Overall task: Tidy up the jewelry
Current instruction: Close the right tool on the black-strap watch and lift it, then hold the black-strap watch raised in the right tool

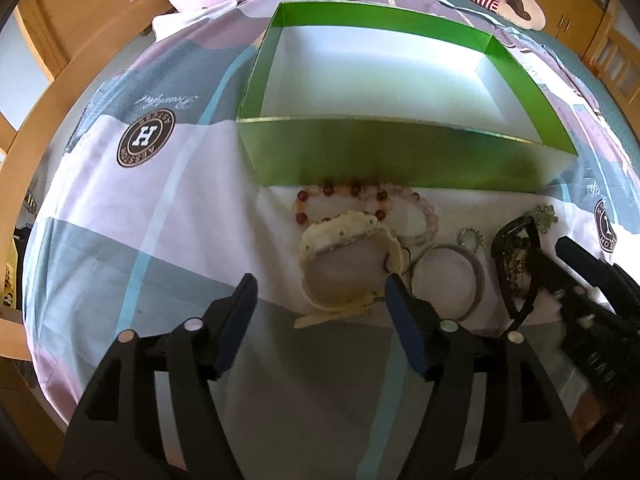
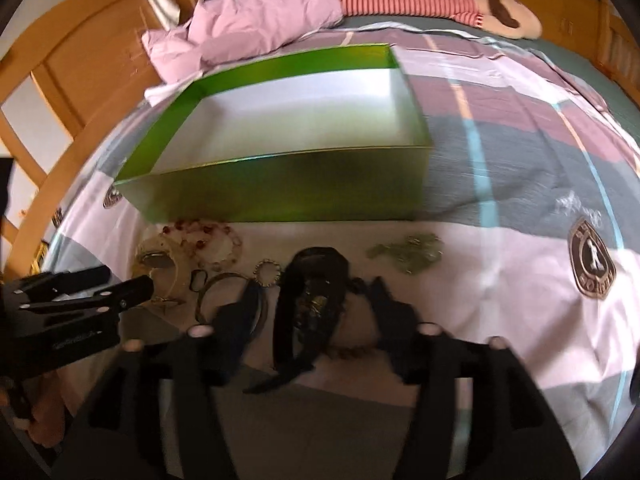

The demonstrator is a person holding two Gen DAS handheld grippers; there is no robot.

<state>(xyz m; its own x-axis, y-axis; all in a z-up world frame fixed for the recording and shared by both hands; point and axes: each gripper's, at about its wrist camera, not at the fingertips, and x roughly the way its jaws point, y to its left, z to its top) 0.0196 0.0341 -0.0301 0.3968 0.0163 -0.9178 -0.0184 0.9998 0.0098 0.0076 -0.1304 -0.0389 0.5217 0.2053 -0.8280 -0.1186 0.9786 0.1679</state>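
Note:
An open green box point(image 1: 400, 156) with a white inside lies on the bedsheet; it also shows in the right wrist view point(image 2: 280, 196). Jewelry lies in front of it: a red-and-pink bead bracelet point(image 1: 344, 196), a cream watch point(image 1: 348, 260), a silver bangle point(image 1: 448, 276), a small silver ring point(image 1: 470, 237), a black watch point(image 2: 312, 312) and a green bead piece point(image 2: 408, 254). My left gripper point(image 1: 320, 292) is open, its fingers either side of the cream watch's near part. My right gripper point(image 2: 316, 296) is open, its fingers either side of the black watch.
A pink quilt point(image 2: 256, 20) and a striped plush toy point(image 2: 440, 0) lie at the far side of the bed. A wooden bed frame point(image 1: 48, 92) curves along the left. The patterned sheet point(image 2: 520, 160) stretches to the right of the box.

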